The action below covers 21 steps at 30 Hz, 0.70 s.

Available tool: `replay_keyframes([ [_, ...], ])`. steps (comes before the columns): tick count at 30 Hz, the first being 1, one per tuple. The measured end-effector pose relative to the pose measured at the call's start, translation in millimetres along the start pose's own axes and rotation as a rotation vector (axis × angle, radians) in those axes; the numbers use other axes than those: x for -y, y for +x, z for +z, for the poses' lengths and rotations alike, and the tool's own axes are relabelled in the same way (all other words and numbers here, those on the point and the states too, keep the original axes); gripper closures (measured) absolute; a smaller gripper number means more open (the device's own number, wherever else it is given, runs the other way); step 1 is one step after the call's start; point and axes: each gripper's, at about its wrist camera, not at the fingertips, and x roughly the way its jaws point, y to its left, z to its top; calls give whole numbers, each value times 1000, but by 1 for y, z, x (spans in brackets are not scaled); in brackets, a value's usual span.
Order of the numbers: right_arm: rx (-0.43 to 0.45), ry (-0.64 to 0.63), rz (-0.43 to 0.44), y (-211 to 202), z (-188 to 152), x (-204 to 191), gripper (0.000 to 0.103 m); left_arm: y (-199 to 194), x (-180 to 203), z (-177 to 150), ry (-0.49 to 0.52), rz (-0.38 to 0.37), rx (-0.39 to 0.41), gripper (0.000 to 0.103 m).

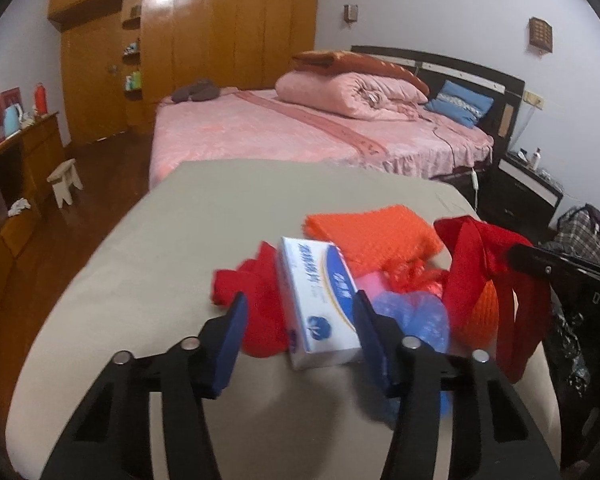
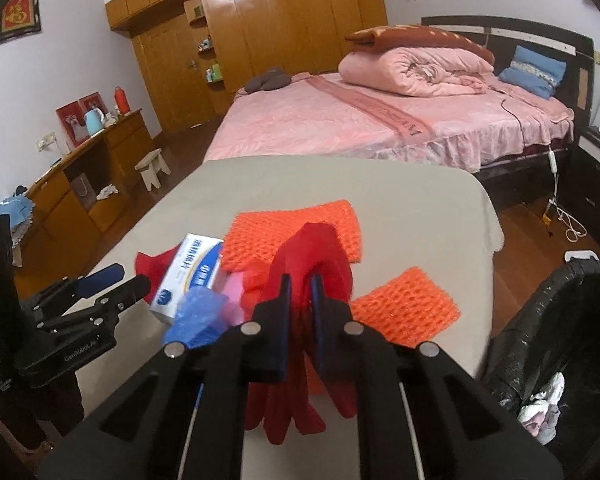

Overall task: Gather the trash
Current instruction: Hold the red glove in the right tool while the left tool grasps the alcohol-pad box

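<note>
A red net bag is clamped in the right tongs and held clear of the surface, evidently for carrying to the black-lined bin beside it. The left tongs are spread apart around a tissue box.

A: Your right gripper covers the middle of the red mesh it pinches, so you can't see how far the mesh runs between its fingers.

B: And the box?

A: The print on the white and blue box is too blurred to read. Its near right corner sits behind your left gripper's finger.

B: The bin on the right?

A: The black-lined trash bin is cut off by the picture's edge, and the pale scraps inside it are too small to tell. The blue bag is partly hidden too.
</note>
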Motion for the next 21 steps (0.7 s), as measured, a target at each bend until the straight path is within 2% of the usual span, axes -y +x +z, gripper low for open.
replay_keyframes([
  [7,-21,12,-3,7,-6,6,94,22,11,-8,-9,-32,-66,68],
  [10,-25,14,-1,8,-7,6,94,26,15,-12,-8,-40,-72,70],
  [17,-32,20,-9,12,-10,9,94,36,22,-12,-11,-56,-84,68],
  [21,-35,17,-16,11,-11,11,94,40,23,-6,-31,-75,-89,55],
])
